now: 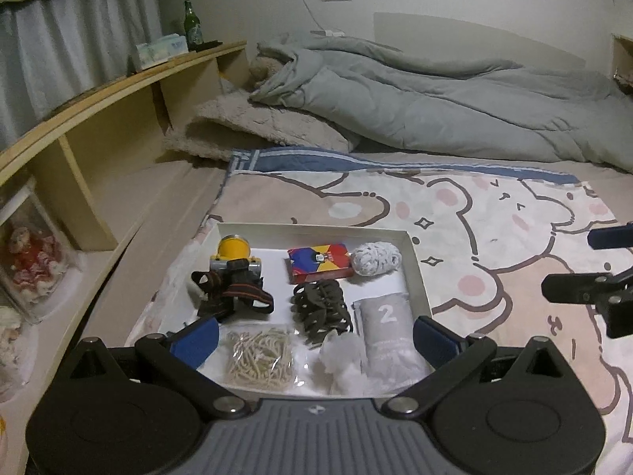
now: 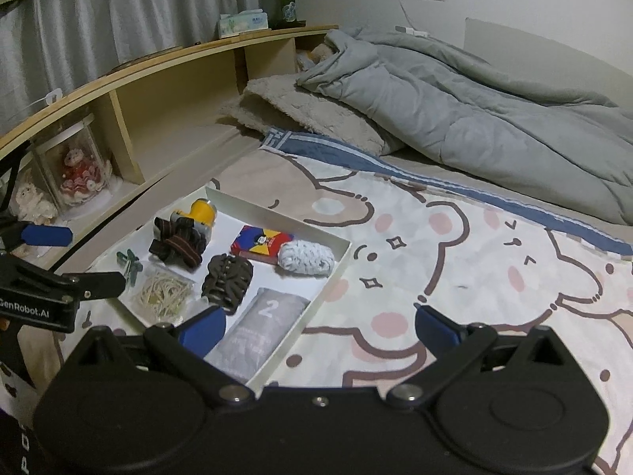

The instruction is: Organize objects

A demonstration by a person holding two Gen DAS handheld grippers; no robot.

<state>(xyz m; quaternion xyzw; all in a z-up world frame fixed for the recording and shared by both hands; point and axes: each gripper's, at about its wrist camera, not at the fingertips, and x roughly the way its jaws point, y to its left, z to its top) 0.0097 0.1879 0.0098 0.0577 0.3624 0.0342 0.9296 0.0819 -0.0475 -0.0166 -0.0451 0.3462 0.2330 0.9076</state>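
White cardboard tray (image 1: 415, 261) lies on a bear-print blanket (image 1: 494, 213) spread over a bed, filled with small household items. At its far end sit a yellow headlamp (image 1: 233, 265) with a black-and-orange strap, a red, blue and yellow card box (image 1: 319, 263) and a ball of white cord (image 1: 376, 258). Nearer the cameras lie a dark brown hair claw clip (image 1: 320, 308), a clear bag of pale rubber bands (image 1: 259, 360), a tuft of white cotton (image 1: 342, 360) and a grey pouch marked "2" (image 1: 385, 332), which lies along the tray's right wall. From the right wrist view, a small green item (image 2: 132, 265), too small to identify, lies beside the rubber-band bag.

Left claw (image 1: 315, 336) hovers over the tray's near end, its blue-padded fingers (image 1: 198, 338) spread wide and gripping nothing. Right claw (image 2: 320, 326) hangs just off the tray's right side, above the blanket, likewise released and empty.

Behind, a rumpled grey duvet (image 1: 415, 95) and a fleecy pillow (image 1: 257, 126) cover the rest of the bed. A wooden headboard shelf (image 2: 166, 59) carries a green glass bottle (image 2: 288, 4) and a tissue box (image 2: 241, 23).
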